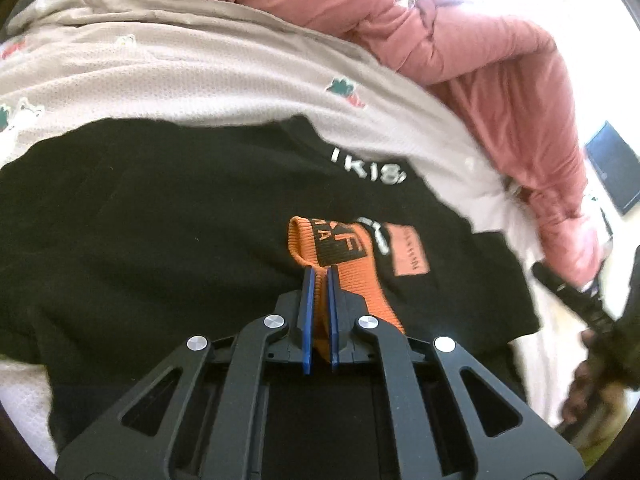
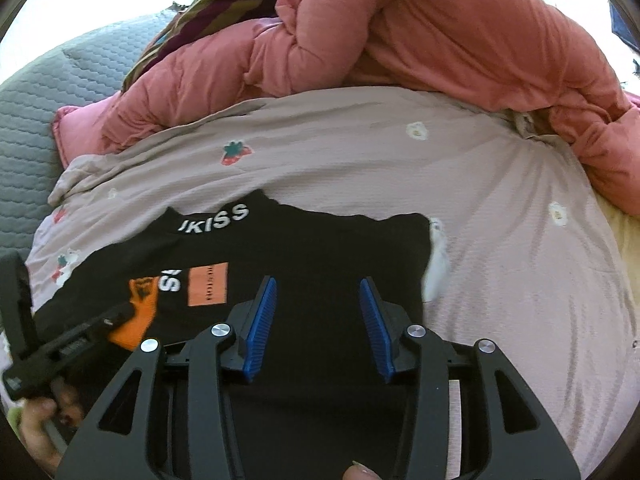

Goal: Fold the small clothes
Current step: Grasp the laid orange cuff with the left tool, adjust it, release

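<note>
across the frame: pale bedsheet (image 2: 500, 240) with small flower prints, pink quilt (image 2: 440, 32) heaped along the top, grey quilted cover (image 2: 32, 120) at upper left. black shirt (image 2: 320, 248) spread flat at centre, white lettering near its top edge. left gripper (image 1: 319, 276) angled down, blue pads clamped on orange cuff (image 1: 344, 252). right gripper (image 2: 318, 292) angled down over the shirt, pads apart, gripping nothing.
</note>
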{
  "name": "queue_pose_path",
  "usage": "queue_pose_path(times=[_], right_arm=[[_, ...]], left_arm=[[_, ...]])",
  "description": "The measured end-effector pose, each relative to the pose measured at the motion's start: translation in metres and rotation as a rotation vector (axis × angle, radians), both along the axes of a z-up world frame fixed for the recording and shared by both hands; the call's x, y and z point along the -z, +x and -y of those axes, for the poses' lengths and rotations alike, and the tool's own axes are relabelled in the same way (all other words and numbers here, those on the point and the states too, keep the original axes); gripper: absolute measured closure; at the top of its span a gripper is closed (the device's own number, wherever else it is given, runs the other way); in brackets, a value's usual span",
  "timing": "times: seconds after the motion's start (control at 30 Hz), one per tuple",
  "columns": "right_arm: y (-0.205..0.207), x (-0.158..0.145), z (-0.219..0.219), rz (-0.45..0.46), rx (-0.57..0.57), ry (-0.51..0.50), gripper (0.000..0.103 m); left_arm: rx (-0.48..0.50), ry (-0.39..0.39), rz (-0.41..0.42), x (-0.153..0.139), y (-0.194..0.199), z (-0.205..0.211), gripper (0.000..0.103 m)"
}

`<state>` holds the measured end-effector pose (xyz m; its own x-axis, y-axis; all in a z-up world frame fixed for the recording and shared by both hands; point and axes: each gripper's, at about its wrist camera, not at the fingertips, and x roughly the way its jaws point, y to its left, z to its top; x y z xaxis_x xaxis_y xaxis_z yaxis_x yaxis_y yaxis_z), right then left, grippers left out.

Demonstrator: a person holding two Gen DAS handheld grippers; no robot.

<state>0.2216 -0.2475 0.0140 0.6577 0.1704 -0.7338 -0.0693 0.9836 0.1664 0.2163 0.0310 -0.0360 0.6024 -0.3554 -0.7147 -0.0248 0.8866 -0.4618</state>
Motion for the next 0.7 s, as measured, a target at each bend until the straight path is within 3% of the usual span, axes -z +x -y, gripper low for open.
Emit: queue_pose_path(times=[0.23,0.37,0.5,0.6,0.7], right_arm=[[-0.003,0.006,0.013,-0.019,0.021,0.014,0.061],[-0.004,0.006,0.011,-0.022,0.013,0.017,0.061],[-0.005,0.006,0.004,-0.016,-0.002,0.001,0.061],[-0.007,0.007,-0.002,-0.012,-0.018,-0.028,0.060],[-0.007,0.012,-0.011,-0.015,-0.050,-0.065,0.056]], left_arm=[[-0.027,0.028,0.102,-0.036,-0.011,-0.022,0.103],[-0.064,0.102,0.094,-0.037,-0.014,-0.031,0.103],[-0.076,0.126,0.042,-0.031,-0.014,-0.040,0.101],[-0.124,0.183,0.063,-0.038,-0.019,-0.050,0.093],[-0.138,0.192,0.099,-0.046,-0.024,-0.053,0.091]])
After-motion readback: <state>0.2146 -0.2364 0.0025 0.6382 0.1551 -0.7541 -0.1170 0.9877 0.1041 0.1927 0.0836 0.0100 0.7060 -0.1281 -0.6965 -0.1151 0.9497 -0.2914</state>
